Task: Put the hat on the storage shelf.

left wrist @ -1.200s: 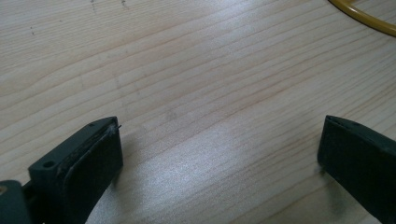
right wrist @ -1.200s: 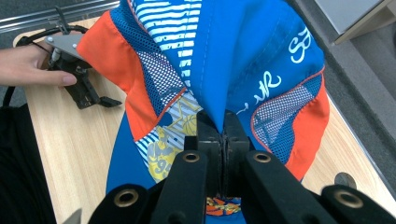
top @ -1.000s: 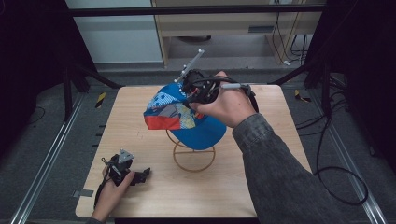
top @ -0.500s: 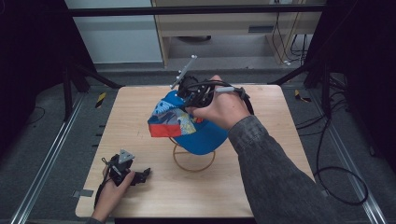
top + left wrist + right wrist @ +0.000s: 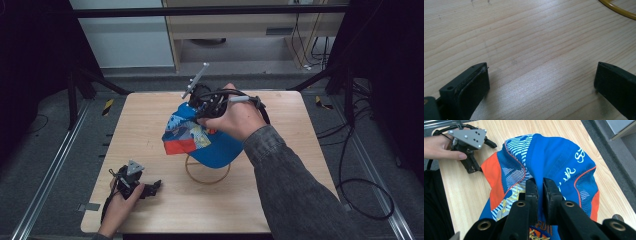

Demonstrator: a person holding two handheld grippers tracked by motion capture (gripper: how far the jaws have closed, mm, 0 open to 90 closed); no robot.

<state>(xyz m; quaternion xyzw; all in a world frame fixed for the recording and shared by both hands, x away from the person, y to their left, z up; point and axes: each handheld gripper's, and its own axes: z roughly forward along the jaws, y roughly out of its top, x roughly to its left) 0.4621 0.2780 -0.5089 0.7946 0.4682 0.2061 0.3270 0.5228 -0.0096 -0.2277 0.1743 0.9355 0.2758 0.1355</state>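
Grey denim sleeve, black claws

One cap, one yellow ring

On my right gripper view I see white script lettering on the blue crown of the cap, just beyond the jaw tips and to their right; it curls too much over the cloth for me to read a word. Lower down, right beside my jaws, there is yellow lettering on the cap's patterned panel, half hidden by the gripper, and I cannot read that either. I find no other text, label, number or sign anywhere.
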